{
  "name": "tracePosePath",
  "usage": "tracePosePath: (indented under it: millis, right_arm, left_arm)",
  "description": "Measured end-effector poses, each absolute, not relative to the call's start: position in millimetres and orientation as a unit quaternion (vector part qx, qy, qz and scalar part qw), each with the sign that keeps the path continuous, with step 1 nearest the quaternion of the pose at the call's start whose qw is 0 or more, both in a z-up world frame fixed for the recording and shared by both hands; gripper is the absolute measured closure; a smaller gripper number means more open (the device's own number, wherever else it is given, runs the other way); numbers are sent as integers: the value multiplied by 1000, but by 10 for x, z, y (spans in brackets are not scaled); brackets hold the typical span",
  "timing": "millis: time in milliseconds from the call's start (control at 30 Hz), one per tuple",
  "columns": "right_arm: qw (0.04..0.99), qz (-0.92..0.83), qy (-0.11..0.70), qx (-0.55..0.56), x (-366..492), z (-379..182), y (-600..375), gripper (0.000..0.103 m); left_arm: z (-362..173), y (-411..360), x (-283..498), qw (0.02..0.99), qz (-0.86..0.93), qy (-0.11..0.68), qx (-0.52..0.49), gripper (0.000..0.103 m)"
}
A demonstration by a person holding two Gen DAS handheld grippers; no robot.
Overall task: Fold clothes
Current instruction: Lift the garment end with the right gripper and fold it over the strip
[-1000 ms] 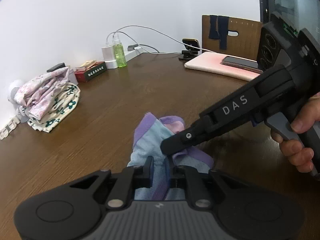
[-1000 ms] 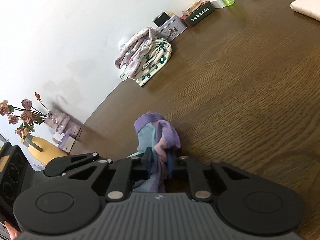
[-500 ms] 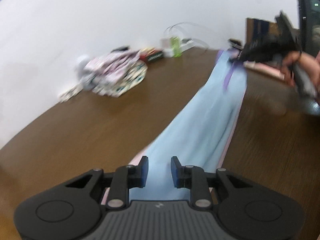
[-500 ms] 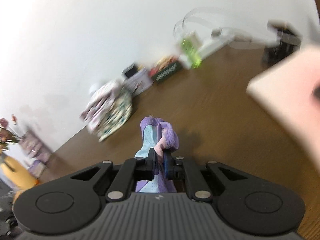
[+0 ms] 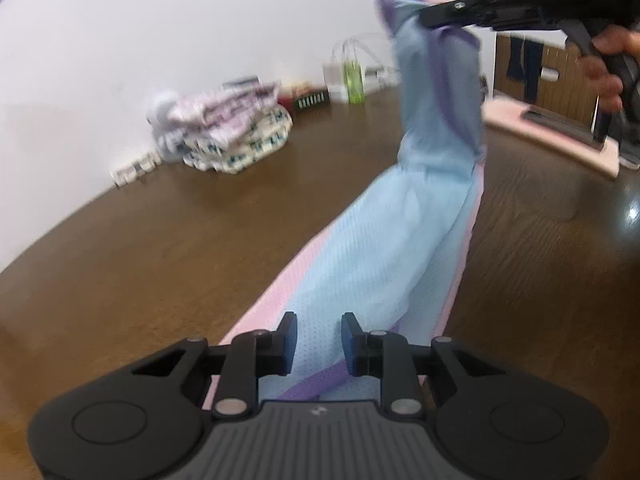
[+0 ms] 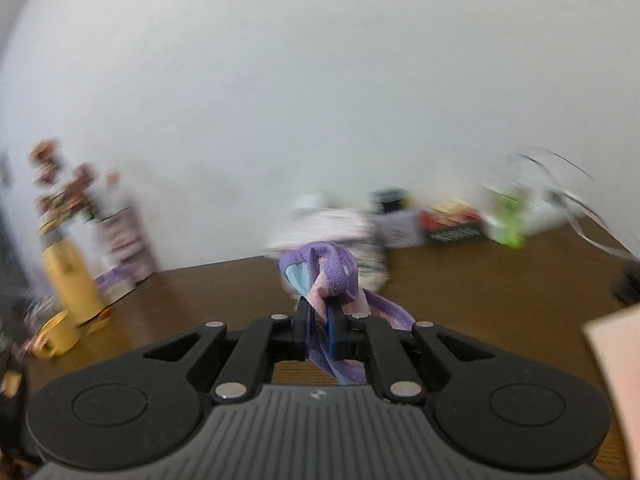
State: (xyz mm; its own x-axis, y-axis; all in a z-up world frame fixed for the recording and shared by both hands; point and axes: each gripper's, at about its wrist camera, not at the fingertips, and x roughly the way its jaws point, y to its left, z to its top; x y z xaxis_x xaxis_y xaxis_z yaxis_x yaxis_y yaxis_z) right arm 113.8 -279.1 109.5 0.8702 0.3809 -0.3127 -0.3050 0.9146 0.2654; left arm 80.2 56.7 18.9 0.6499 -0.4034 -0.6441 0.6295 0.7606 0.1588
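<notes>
On the brown worktop (image 5: 168, 240) we see, far left by the wall, a pile of folded clothes (image 5: 228, 132), then a dark box (image 5: 310, 99) and a green bottle (image 5: 354, 78) beside a white charger. Nearer us, our left gripper (image 5: 316, 338) has its fingers (image 5: 289, 336) parted a moderate way with nothing pinched; the garment (image 5: 384, 248), light blue mesh with pink edges and purple trim, lies between and beyond them. From there the garment runs as a long band up and to the right, its lower part on or just over the worktop, we cannot tell which, and its top end lifted clear. Our right gripper (image 5: 424, 20) holds that top end up in the air, and in its own view its fingers (image 6: 334, 332) are closed tight on a bunched purple and pink fold of the garment (image 6: 320, 276). Farther right, a pink pad (image 5: 552, 136) carries a phone (image 5: 560, 122), and a wooden chair back stands behind it. The right wrist view is badly blurred; a yellow vase (image 6: 72, 280) with flowers shows at its left.
</notes>
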Motion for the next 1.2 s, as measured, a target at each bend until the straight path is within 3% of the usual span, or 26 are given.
tracePosePath:
  millis: [233,467,1000,1100,1200]
  right_arm:
    - [955,240,175,10,928,1179,-1511,96]
    - [927,274,244,-77,839,607,-464,96]
    - [902,316,253,-152,529,255,53,96]
    - [886,346,271,-147,529,194,62,89]
    - [875,387,276,-95,538,235,-79,65]
  left_arm:
    - [237,1173,502,904,-270,293,156,78]
    - [216,1590,347,910,-258,295,134,78]
    - [58,1599,389,896,-267,325,145,78]
    - [93,1727,331,898,-263,326,138,70]
    - [160,1934,238,907,-242,324,116,65]
